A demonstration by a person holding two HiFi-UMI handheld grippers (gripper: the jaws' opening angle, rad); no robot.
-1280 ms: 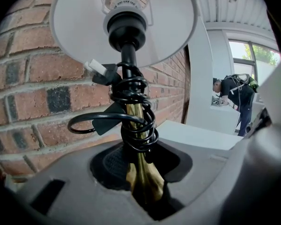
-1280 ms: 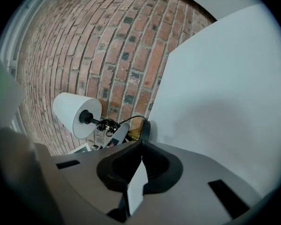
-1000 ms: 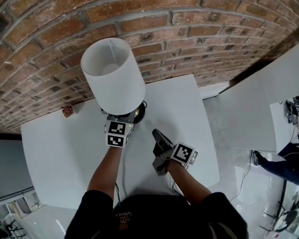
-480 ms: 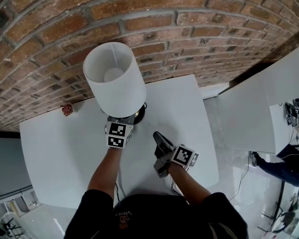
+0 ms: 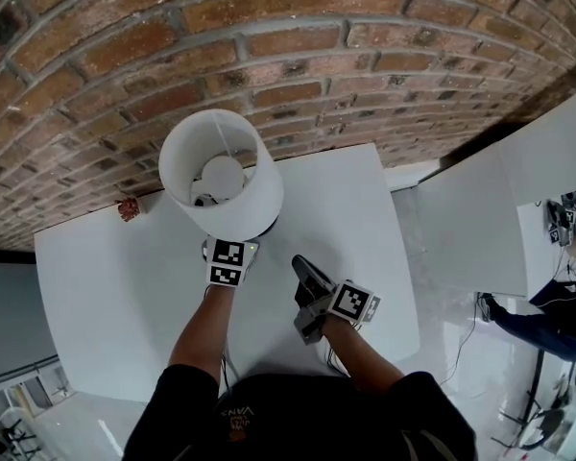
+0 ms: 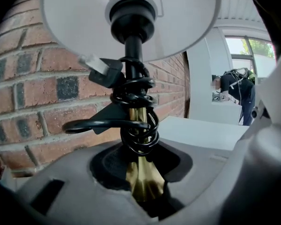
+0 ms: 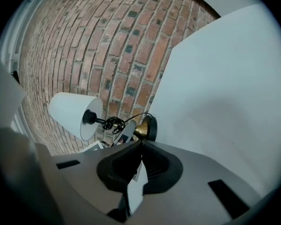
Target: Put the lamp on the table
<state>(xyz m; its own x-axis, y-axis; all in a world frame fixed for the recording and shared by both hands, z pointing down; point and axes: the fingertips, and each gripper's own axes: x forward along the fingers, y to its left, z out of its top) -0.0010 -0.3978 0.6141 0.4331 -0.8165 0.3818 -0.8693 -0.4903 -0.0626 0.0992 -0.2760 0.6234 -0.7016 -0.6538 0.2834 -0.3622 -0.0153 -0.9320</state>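
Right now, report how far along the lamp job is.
Done: the lamp stands upright, its base looking set on the white table by the brick wall. In hand: the left gripper is clamped on the brass stem. Left: open those jaws and pull back. The right gripper is shut and empty.
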